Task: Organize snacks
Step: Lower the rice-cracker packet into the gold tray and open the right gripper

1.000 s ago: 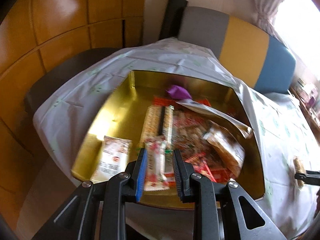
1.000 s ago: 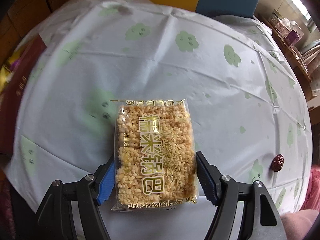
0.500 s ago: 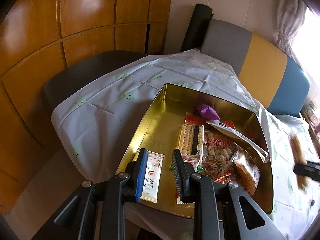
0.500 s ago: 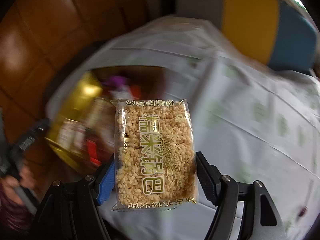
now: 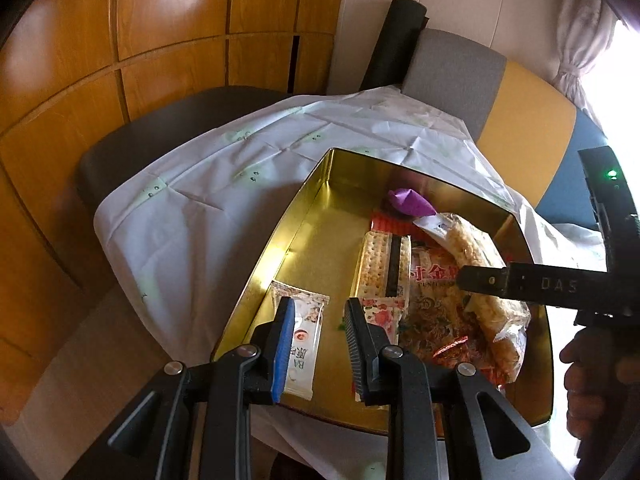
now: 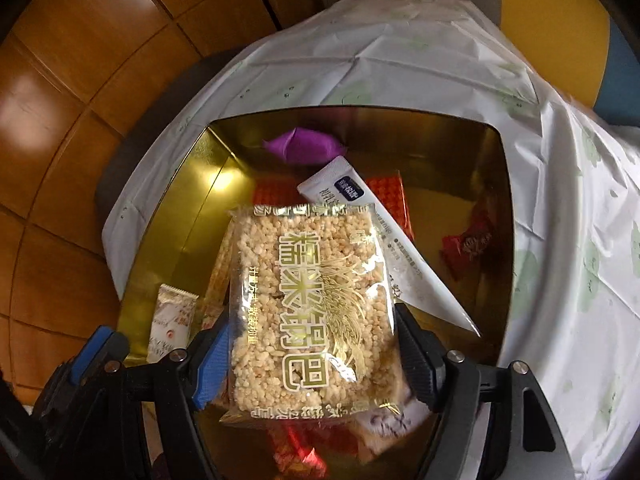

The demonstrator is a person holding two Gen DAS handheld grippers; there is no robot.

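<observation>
Rice cracker pack (image 6: pixel 308 312) between right tool (image 6: pixel 310 360) pads (opening), above gold tin (image 6: pixel 172 216)

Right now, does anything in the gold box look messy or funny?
A bit. The long white packet lies slanted, propped across the other snacks instead of flat, and most wrappers are heaped at one side of the gold tin while the other side is nearly bare. Nothing looks spilled or torn.
</observation>
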